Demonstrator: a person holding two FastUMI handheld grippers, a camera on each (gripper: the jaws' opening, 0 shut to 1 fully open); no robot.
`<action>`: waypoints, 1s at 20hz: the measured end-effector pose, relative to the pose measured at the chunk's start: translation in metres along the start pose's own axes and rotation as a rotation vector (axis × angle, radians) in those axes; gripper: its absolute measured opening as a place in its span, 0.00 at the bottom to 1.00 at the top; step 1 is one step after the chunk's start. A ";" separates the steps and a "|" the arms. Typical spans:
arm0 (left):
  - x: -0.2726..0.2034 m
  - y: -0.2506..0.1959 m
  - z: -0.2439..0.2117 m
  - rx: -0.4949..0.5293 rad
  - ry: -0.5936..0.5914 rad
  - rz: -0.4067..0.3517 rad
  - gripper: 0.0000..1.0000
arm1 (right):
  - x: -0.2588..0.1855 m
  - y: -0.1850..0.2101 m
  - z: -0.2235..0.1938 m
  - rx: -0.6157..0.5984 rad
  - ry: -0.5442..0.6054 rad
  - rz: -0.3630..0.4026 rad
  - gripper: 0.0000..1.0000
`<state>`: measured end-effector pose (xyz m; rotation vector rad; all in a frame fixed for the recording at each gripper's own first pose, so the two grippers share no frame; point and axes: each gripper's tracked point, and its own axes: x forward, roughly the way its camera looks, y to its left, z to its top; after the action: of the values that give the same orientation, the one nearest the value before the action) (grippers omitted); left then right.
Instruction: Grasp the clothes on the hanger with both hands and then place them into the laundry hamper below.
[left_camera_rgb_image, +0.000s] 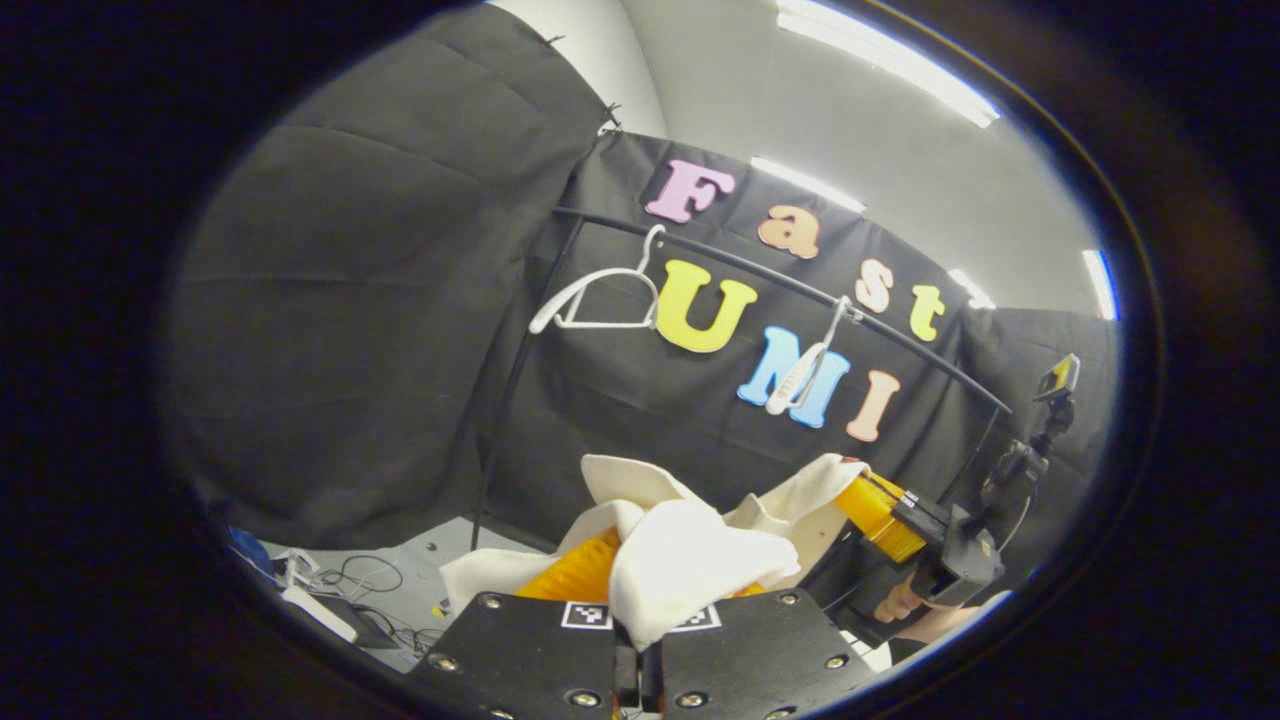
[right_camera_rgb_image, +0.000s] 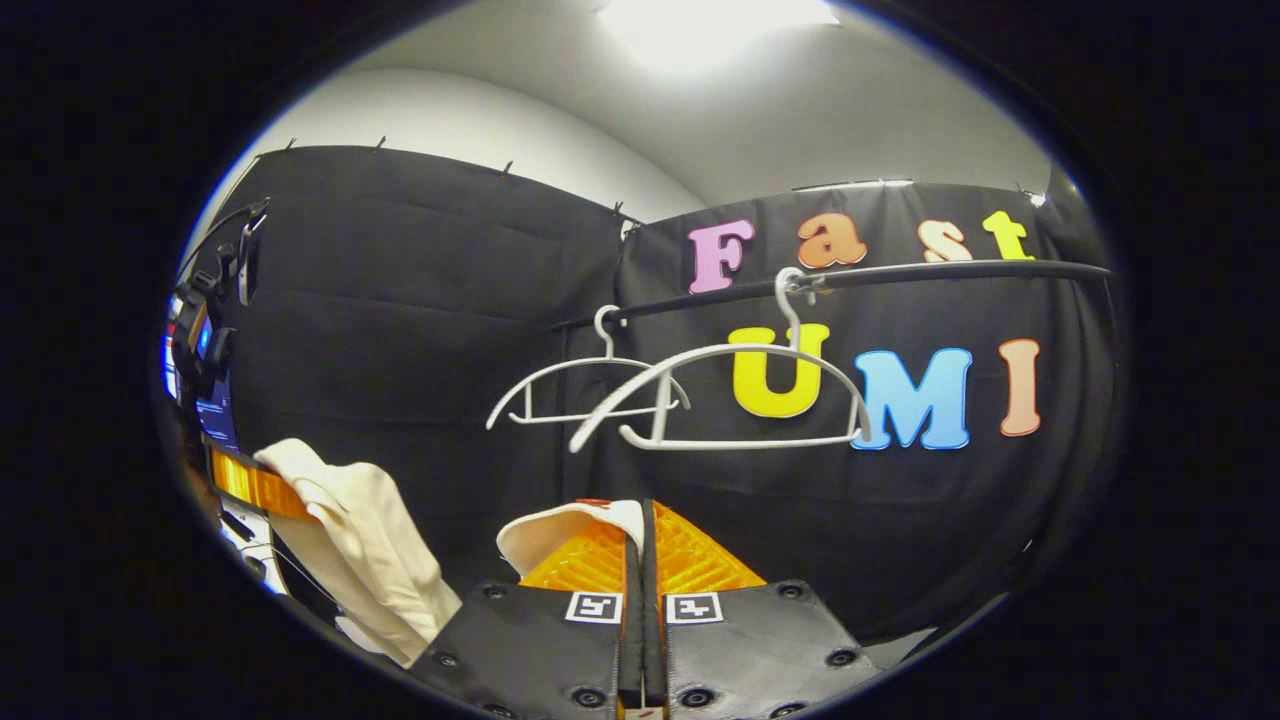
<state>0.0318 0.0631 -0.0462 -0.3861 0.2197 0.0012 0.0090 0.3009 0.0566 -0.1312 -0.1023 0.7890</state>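
Note:
A cream garment (left_camera_rgb_image: 700, 565) is bunched over my left gripper (left_camera_rgb_image: 655, 548), whose fingers are shut on it. Its far corner reaches my right gripper (left_camera_rgb_image: 852, 492), held by a hand at the right. In the right gripper view, my right gripper (right_camera_rgb_image: 640, 515) is shut with the garment's edge (right_camera_rgb_image: 565, 528) pinched between its fingers. The rest of the cloth (right_camera_rgb_image: 370, 545) hangs from the left gripper (right_camera_rgb_image: 268, 482) at the left. Two bare white hangers (right_camera_rgb_image: 590, 390) (right_camera_rgb_image: 740, 400) hang on the black rail (right_camera_rgb_image: 930, 270), above both grippers.
The same hangers (left_camera_rgb_image: 600, 295) (left_camera_rgb_image: 805, 375) and rail (left_camera_rgb_image: 740, 262) stand above and behind the cloth in the left gripper view. Cables and small devices (left_camera_rgb_image: 340, 590) lie on the floor at lower left. A small camera on a stand (left_camera_rgb_image: 1050, 400) is at the right.

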 end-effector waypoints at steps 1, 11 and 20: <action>0.005 -0.005 -0.004 0.000 0.003 -0.012 0.05 | 0.001 0.011 -0.002 0.008 0.000 0.013 0.02; 0.042 0.060 -0.129 -0.050 0.163 0.056 0.05 | 0.002 0.032 -0.151 0.160 0.315 0.029 0.02; 0.082 0.097 -0.250 -0.111 0.283 0.063 0.05 | -0.006 0.034 -0.287 0.164 0.545 0.036 0.02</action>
<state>0.0551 0.0560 -0.3256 -0.4897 0.5126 0.0208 0.0213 0.2971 -0.2324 -0.1885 0.4807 0.7704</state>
